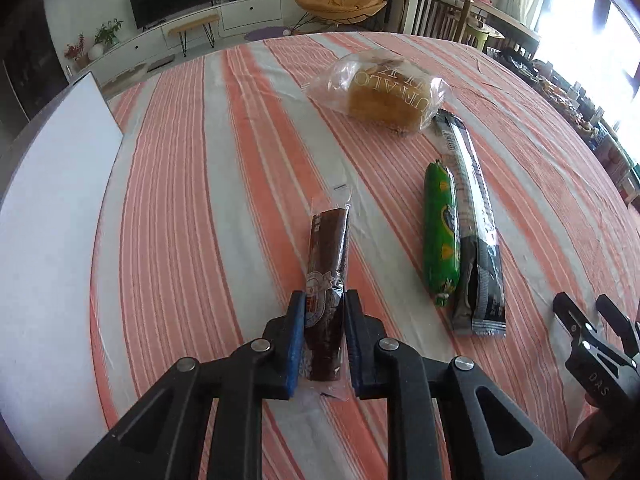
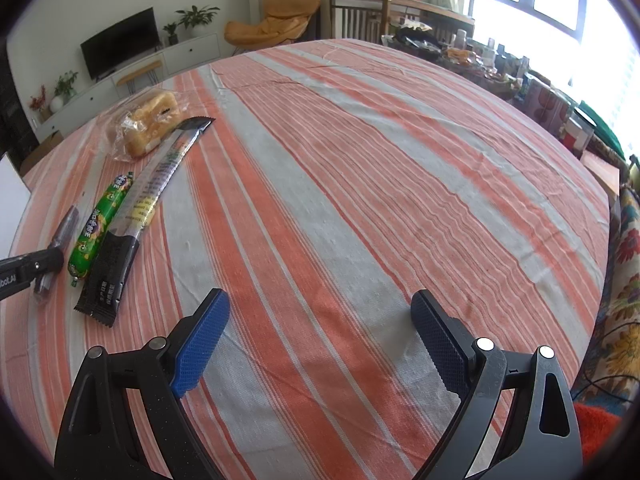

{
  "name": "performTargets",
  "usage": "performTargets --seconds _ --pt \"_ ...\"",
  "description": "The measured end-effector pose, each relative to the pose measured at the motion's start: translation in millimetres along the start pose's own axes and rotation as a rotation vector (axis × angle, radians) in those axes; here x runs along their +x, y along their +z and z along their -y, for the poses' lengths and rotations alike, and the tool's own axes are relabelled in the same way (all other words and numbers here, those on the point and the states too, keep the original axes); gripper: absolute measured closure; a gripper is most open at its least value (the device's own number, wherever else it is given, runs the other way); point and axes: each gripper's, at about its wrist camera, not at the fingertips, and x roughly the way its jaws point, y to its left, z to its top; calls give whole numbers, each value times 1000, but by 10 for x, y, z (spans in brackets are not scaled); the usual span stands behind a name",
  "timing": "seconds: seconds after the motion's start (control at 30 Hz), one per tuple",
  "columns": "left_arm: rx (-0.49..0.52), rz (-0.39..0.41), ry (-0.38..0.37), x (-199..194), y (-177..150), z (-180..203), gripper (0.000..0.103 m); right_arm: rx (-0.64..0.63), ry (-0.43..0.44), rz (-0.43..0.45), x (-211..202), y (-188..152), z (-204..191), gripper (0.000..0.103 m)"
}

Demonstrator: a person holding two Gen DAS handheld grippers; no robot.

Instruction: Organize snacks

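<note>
Left wrist view: left hand-held gripper [image 1: 322, 320] is clamped tight on the near end of a brown snack bar [image 1: 326, 276], pads pressing both sides of the wrapper; the bar lies flat on the striped surface [image 1: 180, 200] and runs straight ahead of the fingers. Ahead and right: green sausage [image 1: 440, 236] touching a long black-and-clear packet [image 1: 474, 220], side by side. Bagged bread [image 1: 380, 92] further ahead, just beyond the packet's far tip. White board [image 1: 52, 208] off to the left. Right hand-held gripper [image 1: 588, 316] shows at the right edge.

Right wrist view: right hand-held gripper [image 2: 320, 340] wide open, nothing between the pads, only bare cloth ahead. All snacks sit well to its left; the left hand-held gripper's tip is there on the brown bar.

Risks: grip sits at one end, so the bar may droop or swing on lifting. Slick wrapper could slip out. Squeezing may crush the contents.
</note>
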Motion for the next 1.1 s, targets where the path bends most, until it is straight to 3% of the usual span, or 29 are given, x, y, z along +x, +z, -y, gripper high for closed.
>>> performTargets --seconds 0.13,0.17,0.23,0.27,0.3,0.47,1.1 --pt "-45 38 16 -232 -476 -77 82 3 -4 1 4 -1 -7 9" --pt "-47 54 11 -235 -517 -84 73 4 -5 2 5 -2 -10 9" --pt "-22 99 7 -214 -524 -68 43 5 -7 2 1 -7 -16 9" --pt "-14 105 48 -172 -508 -63 23 5 -8 2 0 -8 -17 9" --pt "-11 107 87 -125 -498 -63 15 5 -7 2 -1 -9 -16 9" --pt "-70 135 104 -36 -438 -168 1 2 -3 3 -4 -14 -13 9" --pt "-78 130 103 -44 -426 -206 0 2 -3 3 -4 -18 -14 9"
